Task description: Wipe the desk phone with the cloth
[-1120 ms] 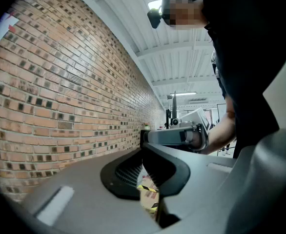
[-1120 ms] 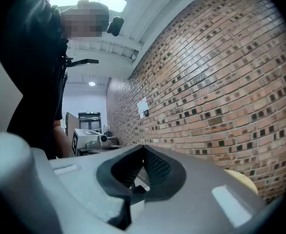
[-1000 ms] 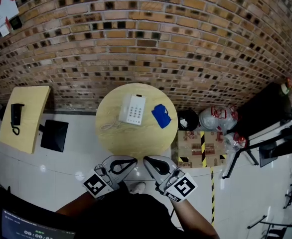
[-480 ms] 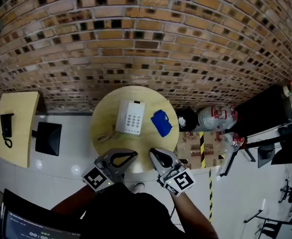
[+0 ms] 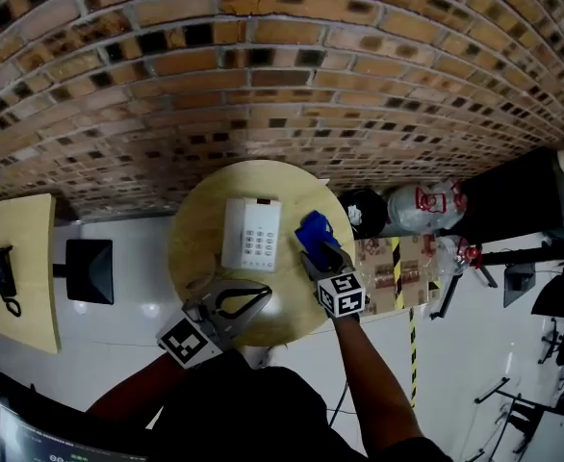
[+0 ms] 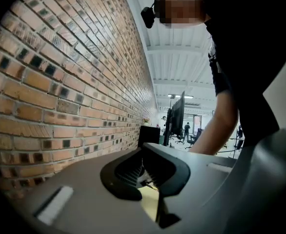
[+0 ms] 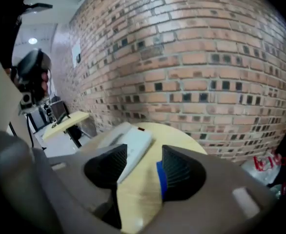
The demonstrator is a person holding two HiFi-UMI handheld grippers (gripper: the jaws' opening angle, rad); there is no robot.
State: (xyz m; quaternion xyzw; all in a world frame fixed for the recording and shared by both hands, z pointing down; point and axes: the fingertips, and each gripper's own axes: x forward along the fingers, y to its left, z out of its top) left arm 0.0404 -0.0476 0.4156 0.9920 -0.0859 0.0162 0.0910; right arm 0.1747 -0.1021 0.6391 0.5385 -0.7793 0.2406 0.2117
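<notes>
A white desk phone [image 5: 251, 234] lies in the middle of the round wooden table [image 5: 200, 234], its cord trailing to the left. A blue cloth [image 5: 314, 229] lies to the phone's right. My right gripper [image 5: 319, 253] reaches over the table's right side, its tips at the cloth's near edge. Its jaws are opening. In the right gripper view the phone [image 7: 133, 147] and bare table show between them, and the cloth [image 7: 160, 178] sits against the right jaw's inner side, unpinched. My left gripper [image 5: 266, 295] hovers shut over the table's front edge, holding nothing.
A brick wall [image 5: 282, 85] stands right behind the table. A cardboard box [image 5: 383, 263], a black bag [image 5: 364, 212] and a plastic bag [image 5: 419, 205] crowd the floor at the right. At the left are a black stool [image 5: 89, 269] and a side table [image 5: 17, 258] with a black phone.
My right gripper has moved forward from the table's front edge to the blue cloth, and its jaws have parted. The left gripper stays near the front edge. The head has come closer.
</notes>
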